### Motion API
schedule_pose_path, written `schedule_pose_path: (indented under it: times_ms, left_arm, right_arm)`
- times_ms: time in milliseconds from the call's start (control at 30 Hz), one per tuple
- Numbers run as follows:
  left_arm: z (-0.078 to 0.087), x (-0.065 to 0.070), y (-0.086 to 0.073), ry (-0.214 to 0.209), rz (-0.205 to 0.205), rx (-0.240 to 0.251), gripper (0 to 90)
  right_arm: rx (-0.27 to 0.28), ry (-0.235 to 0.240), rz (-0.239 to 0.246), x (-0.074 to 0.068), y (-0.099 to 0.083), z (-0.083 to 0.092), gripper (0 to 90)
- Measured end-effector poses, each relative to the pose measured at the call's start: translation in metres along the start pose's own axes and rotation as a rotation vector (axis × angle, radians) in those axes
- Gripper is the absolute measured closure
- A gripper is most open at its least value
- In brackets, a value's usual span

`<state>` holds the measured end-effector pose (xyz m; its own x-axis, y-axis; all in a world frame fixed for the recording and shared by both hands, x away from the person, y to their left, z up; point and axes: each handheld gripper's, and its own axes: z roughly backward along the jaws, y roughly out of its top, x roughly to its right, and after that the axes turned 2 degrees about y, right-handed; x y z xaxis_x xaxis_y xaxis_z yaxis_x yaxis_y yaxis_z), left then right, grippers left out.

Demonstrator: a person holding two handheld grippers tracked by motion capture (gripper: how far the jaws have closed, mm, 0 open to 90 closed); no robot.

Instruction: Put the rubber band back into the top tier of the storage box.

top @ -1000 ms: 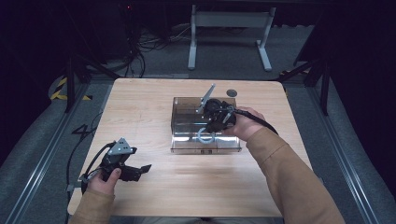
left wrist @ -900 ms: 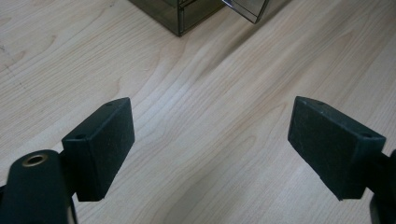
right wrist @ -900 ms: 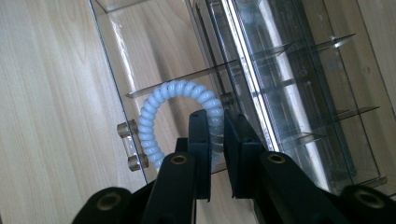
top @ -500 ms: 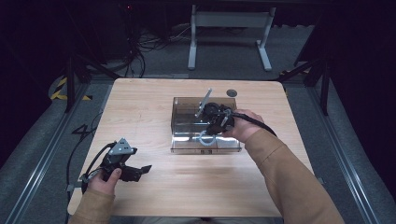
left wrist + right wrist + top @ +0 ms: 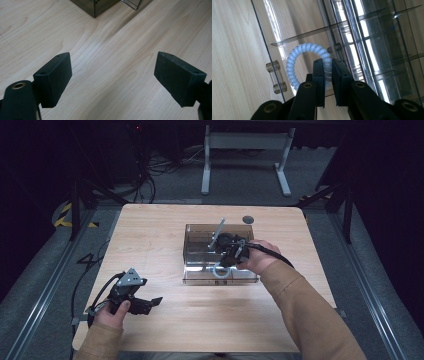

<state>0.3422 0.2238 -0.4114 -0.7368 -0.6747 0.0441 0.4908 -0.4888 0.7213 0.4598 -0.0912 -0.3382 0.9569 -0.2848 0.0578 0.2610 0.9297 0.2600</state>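
The work surface is a light wooden table [image 5: 165,235]. A clear smoked-plastic organizer box [image 5: 197,231] with internal dividers stands at the table's centre, slightly toward the far side. A narrow grey part [image 5: 217,233] rises at a tilt from the box's far half; what it is cannot be told. A small dark round disc [image 5: 247,220] is set in the tabletop just beyond the box's far right corner.

Right gripper [image 5: 231,254]: held by the person's right hand [image 5: 260,261] over the near right part of the box. In the right gripper view its jaws stand nearly together, clamped on one side of a pale blue-white spiral hair tie [image 5: 298,52]. The ring's free arc extends beyond the jaw tips. The hair tie lies against the clear box wall [image 5: 274,30], close to a clear handle [image 5: 275,76] with two round posts. In the high view the hair tie [image 5: 218,270] shows as a pale loop at the near edge of the box, just left of the right hand. Whether it rests on the box floor or hangs free cannot be told.

Left gripper [image 5: 145,303]: held by the left hand [image 5: 112,312] low over the near left part of the table, well apart from the box. In the left gripper view its jaws stand wide apart with bare wood between them, gripping nothing. A corner of the box [image 5: 100,6] shows at that view's top edge.
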Motion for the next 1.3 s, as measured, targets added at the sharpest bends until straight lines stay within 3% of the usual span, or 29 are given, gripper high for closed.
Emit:
schedule_pose_path:
  times_ms: [600,733,1300]
  left_arm:
    - [-0.001,0.000,0.000,-0.001,0.001,-0.005,15.5]
    - [-0.002,0.001,0.000,-0.004,0.003,-0.010,15.5]
    - [-0.002,0.000,0.000,-0.006,-0.003,-0.014,15.5]
  right_arm:
    - [-0.009,0.015,0.005,-0.001,0.000,-0.008,80.7]
    - [-0.003,0.015,0.010,-0.001,-0.001,-0.008,77.1]
    - [0.090,0.037,-0.012,0.000,-0.007,0.004,73.8]
